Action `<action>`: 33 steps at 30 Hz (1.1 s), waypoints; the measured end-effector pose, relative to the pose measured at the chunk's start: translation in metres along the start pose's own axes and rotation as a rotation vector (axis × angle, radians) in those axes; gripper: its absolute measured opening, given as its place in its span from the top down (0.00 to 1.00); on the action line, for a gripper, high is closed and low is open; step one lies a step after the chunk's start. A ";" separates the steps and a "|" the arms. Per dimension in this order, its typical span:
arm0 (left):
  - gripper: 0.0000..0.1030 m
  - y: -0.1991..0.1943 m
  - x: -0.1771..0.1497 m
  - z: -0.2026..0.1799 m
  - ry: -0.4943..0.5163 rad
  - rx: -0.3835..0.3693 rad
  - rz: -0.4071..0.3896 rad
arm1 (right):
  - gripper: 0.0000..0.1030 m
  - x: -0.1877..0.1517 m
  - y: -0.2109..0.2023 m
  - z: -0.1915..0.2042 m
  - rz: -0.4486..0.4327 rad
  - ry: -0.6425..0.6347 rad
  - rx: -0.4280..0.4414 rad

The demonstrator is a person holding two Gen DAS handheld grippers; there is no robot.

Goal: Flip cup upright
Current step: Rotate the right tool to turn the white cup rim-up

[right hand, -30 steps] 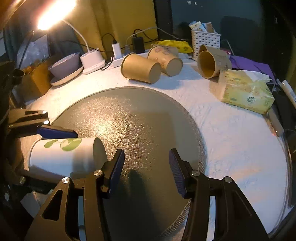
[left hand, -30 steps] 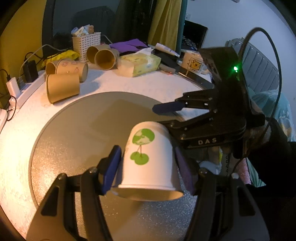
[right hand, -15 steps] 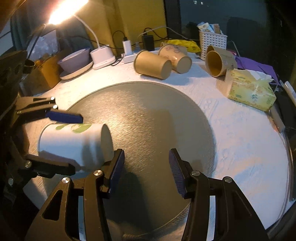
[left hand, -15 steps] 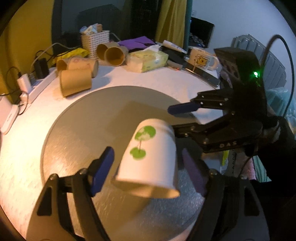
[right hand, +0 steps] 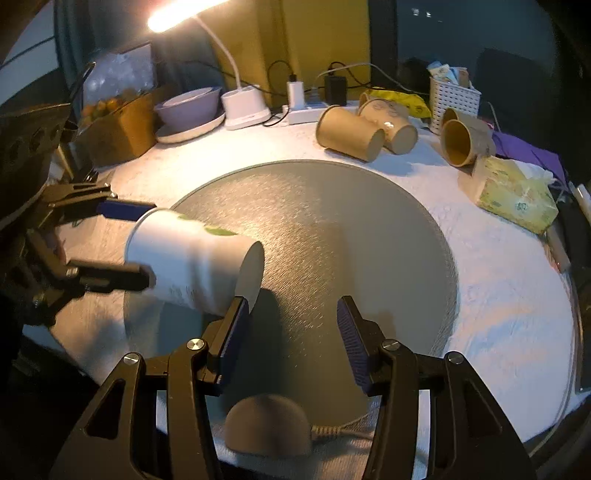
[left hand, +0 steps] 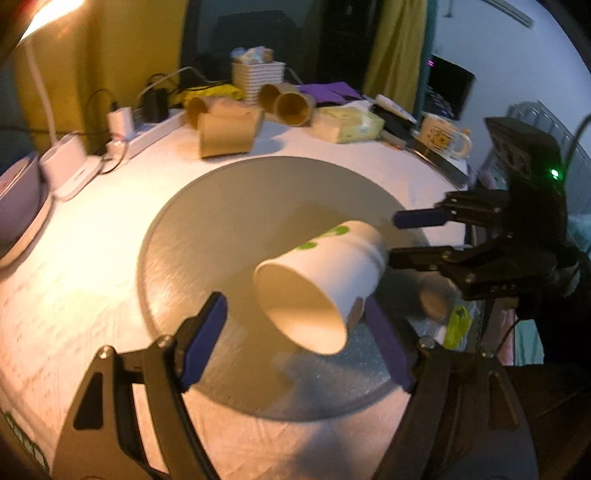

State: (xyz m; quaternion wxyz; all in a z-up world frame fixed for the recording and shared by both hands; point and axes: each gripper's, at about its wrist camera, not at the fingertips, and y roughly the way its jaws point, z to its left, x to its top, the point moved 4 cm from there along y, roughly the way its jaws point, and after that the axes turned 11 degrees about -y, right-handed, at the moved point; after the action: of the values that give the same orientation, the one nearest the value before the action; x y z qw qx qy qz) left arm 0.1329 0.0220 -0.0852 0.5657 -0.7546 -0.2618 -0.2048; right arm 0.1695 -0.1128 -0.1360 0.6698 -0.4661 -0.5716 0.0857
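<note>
The cup (left hand: pixel 332 266) lies tipped on its side over the near part of the round grey mat (left hand: pixel 221 206). In my left view its open mouth faces my camera and its base points away, toward my right gripper (left hand: pixel 393 239). The green leaf print sits on its upper side. It is blurred, and I cannot tell whether it touches the mat; a shadow lies under it.

My left gripper (left hand: pixel 295 304) has its jaws apart, with the mouth end of the cup between them. A strip of mat shows between my left pad (left hand: pixel 207 332) and the rim. My other pad (left hand: pixel 384 343) is right at the rim, though I cannot tell if it touches.

In my right view, the cup (right hand: pixel 192 258) is off to the left, base toward me, and my left gripper (right hand: pixel 149 243) brackets its mouth end. My right gripper (right hand: pixel 291 306) also has its jaws wide apart, with only bare mat (right hand: pixel 351 221) between them. The cup's base is just beside my left fingertip (right hand: pixel 236 314), outside the jaws.

Four brown cups (right hand: pixel 349 136) lie on their sides at the back of the white table (left hand: pixel 92 258), well apart from the mat. Near them are a tissue pack (right hand: pixel 517 199) and a white basket (right hand: pixel 454 98). A lit lamp (right hand: pixel 177 14) stands at the back left beside a bowl (right hand: pixel 188 107). A mug (left hand: pixel 443 134) sits at the far right edge.
</note>
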 end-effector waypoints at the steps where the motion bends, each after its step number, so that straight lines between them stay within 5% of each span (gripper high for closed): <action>1: 0.24 -0.002 -0.002 0.003 -0.016 0.004 -0.006 | 0.49 0.000 -0.002 0.002 0.003 -0.008 0.000; 5: 0.24 -0.011 -0.009 0.018 -0.093 0.020 -0.026 | 0.33 0.002 -0.012 0.009 0.011 -0.055 0.006; 22: 0.24 -0.041 -0.026 0.071 -0.313 0.017 -0.123 | 0.32 0.071 0.014 0.078 0.108 -0.470 0.121; 33: 0.24 -0.046 -0.026 0.095 -0.330 0.041 -0.149 | 0.32 0.083 0.051 0.097 0.251 -0.593 0.068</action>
State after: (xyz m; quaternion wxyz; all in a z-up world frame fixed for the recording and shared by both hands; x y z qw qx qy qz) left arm 0.0851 0.1194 -0.0926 0.5135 -0.7448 -0.4106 -0.1143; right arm 0.1363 0.0201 -0.1248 0.4736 -0.4650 -0.6767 0.3185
